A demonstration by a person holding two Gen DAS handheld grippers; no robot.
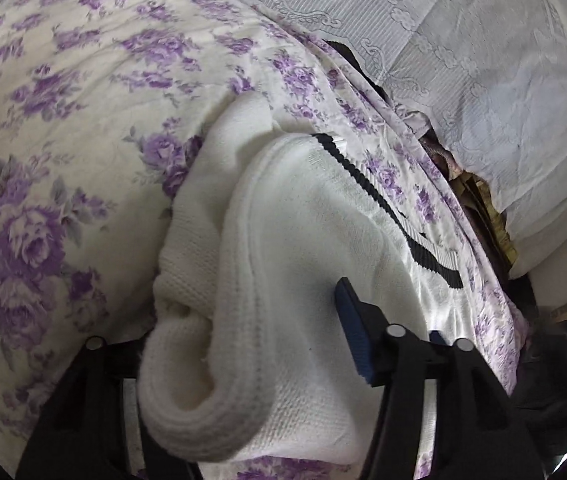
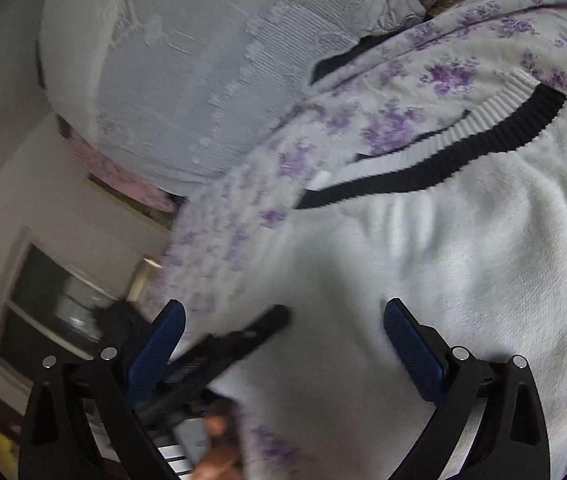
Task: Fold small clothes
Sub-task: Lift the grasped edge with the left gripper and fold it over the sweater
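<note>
On my left wrist view, the purple-flowered bedsheet (image 1: 63, 128) filled the left half of the frame, and a white knit sweater (image 1: 303, 240) lay bunched on it from the centre down to the bottom edge. A thick rolled fold of that sweater sat between the fingers of my left gripper (image 1: 239, 356); only the right blue pad (image 1: 353, 340) showed, the other side was buried under the knit, so I could not tell whether the jaws were pinching it or just straddling it. The sweater's black-striped ribbed hem (image 1: 387, 204) ran diagonally to the right of centre, and a pale grey patterned cover (image 1: 463, 60) took up the upper right. On my right wrist view, which was blurred, a dark window (image 2: 55, 300) stood at lower left, the grey cover (image 2: 203, 72) filled the upper left, and the sweater (image 2: 463, 280) spread across the right half with its black stripe (image 2: 463, 152) above. My right gripper (image 2: 283, 344) had its jaws spread wide, nothing between the pads, above the sweater. The left gripper's black finger (image 2: 243, 340) poked in from the lower left.
</note>
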